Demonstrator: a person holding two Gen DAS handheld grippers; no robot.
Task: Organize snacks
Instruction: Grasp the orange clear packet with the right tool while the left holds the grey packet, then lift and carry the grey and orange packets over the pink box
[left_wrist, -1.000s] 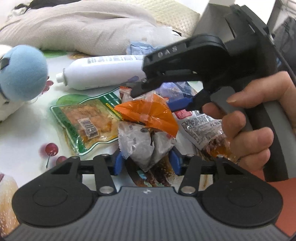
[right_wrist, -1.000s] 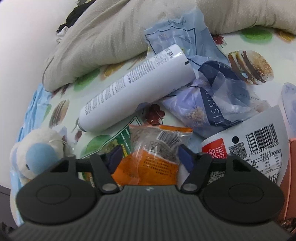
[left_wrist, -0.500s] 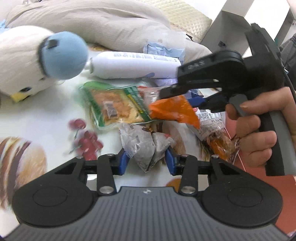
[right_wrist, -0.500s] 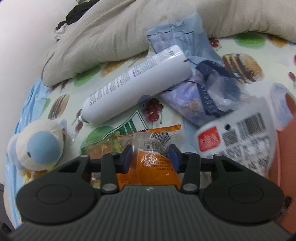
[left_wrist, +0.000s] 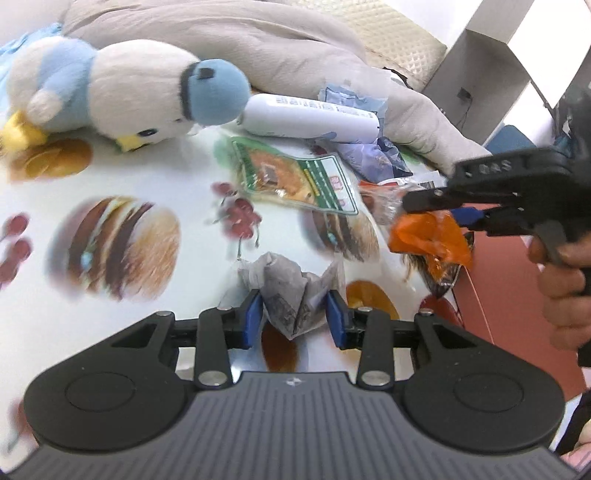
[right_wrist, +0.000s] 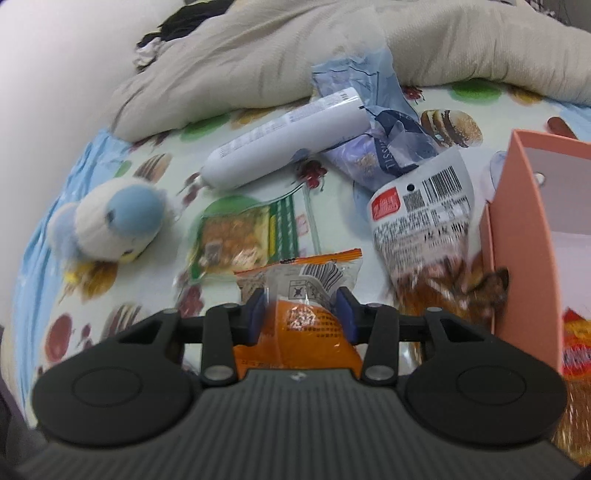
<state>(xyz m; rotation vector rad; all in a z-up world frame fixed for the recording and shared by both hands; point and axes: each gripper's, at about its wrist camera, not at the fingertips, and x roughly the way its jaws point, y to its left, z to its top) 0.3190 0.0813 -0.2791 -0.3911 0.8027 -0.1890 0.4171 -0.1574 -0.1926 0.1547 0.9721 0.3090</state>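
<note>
Your left tongs (left_wrist: 294, 319) are clamped on the grey packet (left_wrist: 291, 295), lifted over the counter (left_wrist: 110, 295); your right tongs (right_wrist: 301, 314) grip the orange packet (right_wrist: 299, 325) beside the pink box (right_wrist: 524, 236). Both look light, crinkly and slippery: pinch mid-body.

Pink box (right_wrist: 524, 236) cut off at right edge.

1. Your left gripper (left_wrist: 294, 319) has a ribbed grey body, two round black discs, matte black linkage arms with silver pivot screws, and blue pads (left_wrist: 253, 318).
2. Your right gripper (right_wrist: 301, 314) has the same build; from the side, raised letters mark its black top.
3. Your right hand (left_wrist: 565, 284) shows bare skin.
</note>
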